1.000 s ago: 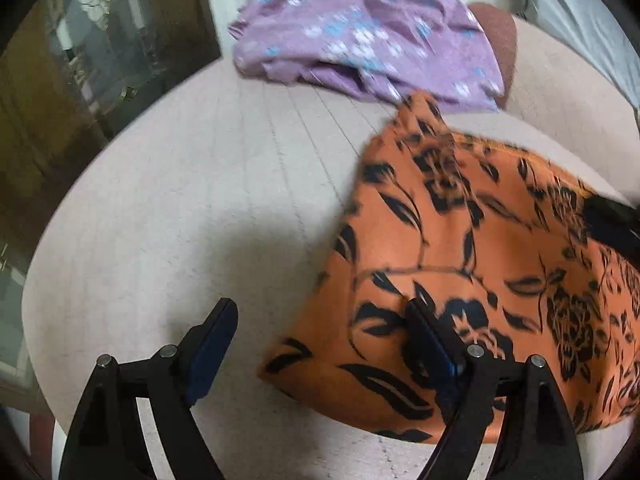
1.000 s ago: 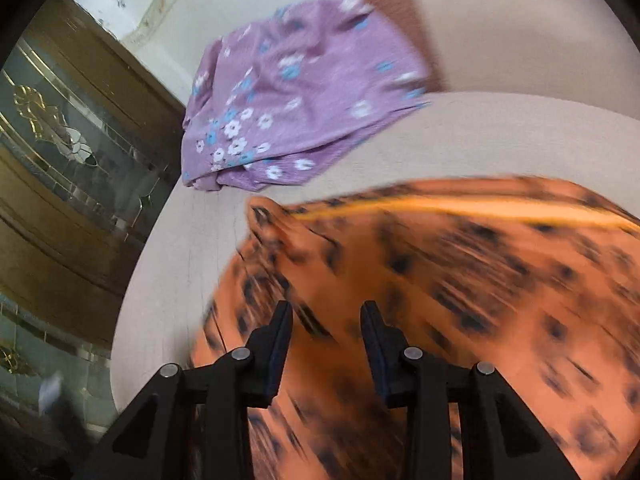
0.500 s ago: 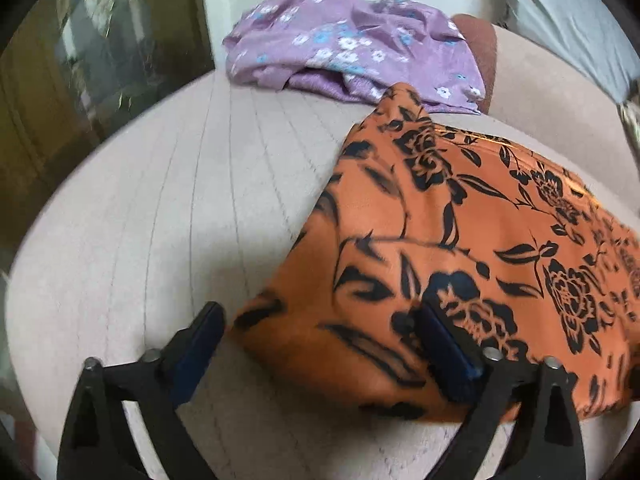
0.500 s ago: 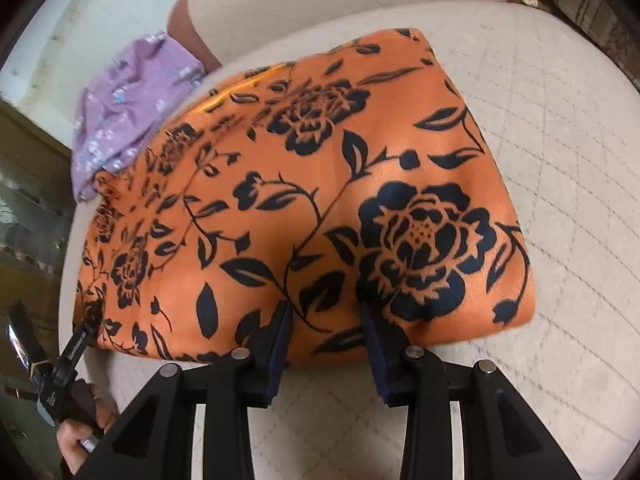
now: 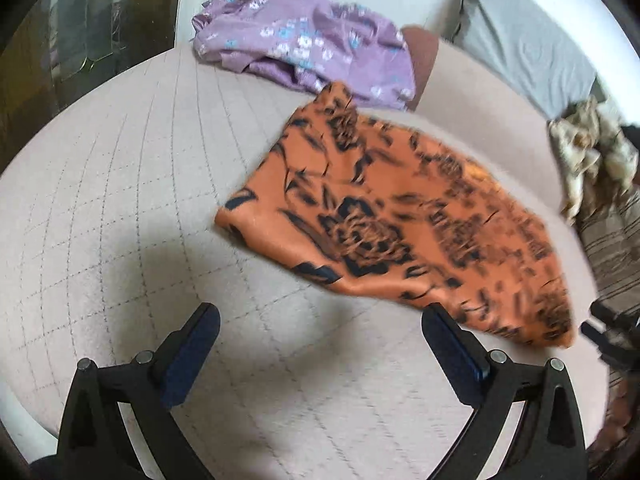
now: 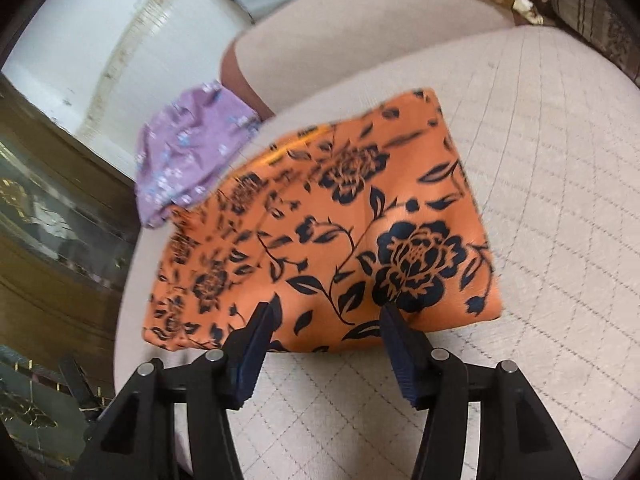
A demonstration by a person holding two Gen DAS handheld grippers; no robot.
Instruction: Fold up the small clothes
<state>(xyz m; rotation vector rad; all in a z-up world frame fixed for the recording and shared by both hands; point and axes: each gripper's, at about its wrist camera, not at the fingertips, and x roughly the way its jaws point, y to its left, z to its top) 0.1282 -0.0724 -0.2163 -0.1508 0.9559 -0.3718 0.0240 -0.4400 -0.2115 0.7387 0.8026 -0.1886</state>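
An orange garment (image 5: 400, 216) printed with dark blue flowers lies folded flat on the quilted beige cushion (image 5: 120, 184). My left gripper (image 5: 320, 320) stands wide open over bare cushion, just short of the cloth's near edge, nothing between its fingers. From the other side, my right gripper (image 6: 328, 314) hovers at the near edge of the orange garment (image 6: 340, 232). Its jaws are opening and the pads do not press on the cloth. A crumpled purple flowered garment (image 5: 308, 48) lies at the far end of the cushion, touching the orange one's far corner.
A grey pillow (image 5: 528, 40) and a beige patterned cloth (image 5: 588, 156) lie at the right beside a striped fabric (image 5: 612, 248). A dark wood and glass cabinet (image 6: 48, 220) stands past the cushion's left edge. A white wall (image 6: 100, 24) is behind.
My left gripper let go of the orange garment's corner, opened wide and drew back off the cloth. My right gripper swept across to the other edge and its jaws spread apart.
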